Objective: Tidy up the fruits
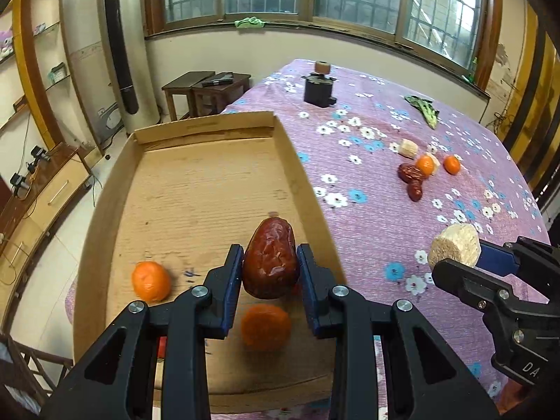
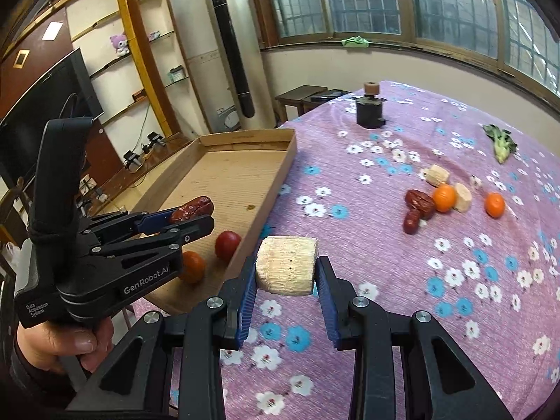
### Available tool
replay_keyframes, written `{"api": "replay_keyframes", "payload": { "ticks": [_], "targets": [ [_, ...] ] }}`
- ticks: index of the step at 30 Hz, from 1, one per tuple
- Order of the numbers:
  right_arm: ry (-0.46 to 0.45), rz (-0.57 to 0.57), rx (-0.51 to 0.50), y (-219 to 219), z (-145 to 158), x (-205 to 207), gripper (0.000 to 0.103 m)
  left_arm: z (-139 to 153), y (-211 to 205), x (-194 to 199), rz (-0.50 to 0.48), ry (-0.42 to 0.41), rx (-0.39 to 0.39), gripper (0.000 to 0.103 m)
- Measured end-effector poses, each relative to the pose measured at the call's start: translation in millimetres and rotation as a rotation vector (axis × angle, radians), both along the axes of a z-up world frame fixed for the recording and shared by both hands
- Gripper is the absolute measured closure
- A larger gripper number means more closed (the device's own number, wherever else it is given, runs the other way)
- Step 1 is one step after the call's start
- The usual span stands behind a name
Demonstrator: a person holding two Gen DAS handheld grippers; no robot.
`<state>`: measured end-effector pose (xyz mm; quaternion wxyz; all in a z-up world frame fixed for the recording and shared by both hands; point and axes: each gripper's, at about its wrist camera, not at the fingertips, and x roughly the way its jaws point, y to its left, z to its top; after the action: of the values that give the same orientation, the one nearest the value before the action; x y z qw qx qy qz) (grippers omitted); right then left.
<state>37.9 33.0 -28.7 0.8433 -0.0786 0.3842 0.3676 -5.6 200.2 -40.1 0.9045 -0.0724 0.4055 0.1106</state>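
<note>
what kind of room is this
Most likely a living room in a home: a table under a flowered cloth, a tall standing air conditioner, wall shelves with a plush toy, and a dark television.

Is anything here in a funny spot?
Yes: a leafy green vegetable lies by itself on the flowered tablecloth, far from the cardboard tray. It looks odd because it is no fruit.

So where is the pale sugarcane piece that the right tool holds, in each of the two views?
Left wrist view: the sugarcane piece is at the right edge, clamped in the right tool, above the purple tablecloth.
Right wrist view: sugarcane piece is at lower centre, between the tool's blue fingers.
Shared landmark: the cardboard tray, just left of the piece in both views.
</note>
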Motion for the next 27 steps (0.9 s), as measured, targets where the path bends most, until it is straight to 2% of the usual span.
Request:
{"api": "replay_keyframes", "payload": {
  "ticks": [27],
  "targets": [
    [0.013, 0.122, -0.010, 63.3, -6.1, 1.5, 0.069, -13.1, 51.3, -2.7, 0.096, 0.028, -0.016, 0.074]
  ]
}}
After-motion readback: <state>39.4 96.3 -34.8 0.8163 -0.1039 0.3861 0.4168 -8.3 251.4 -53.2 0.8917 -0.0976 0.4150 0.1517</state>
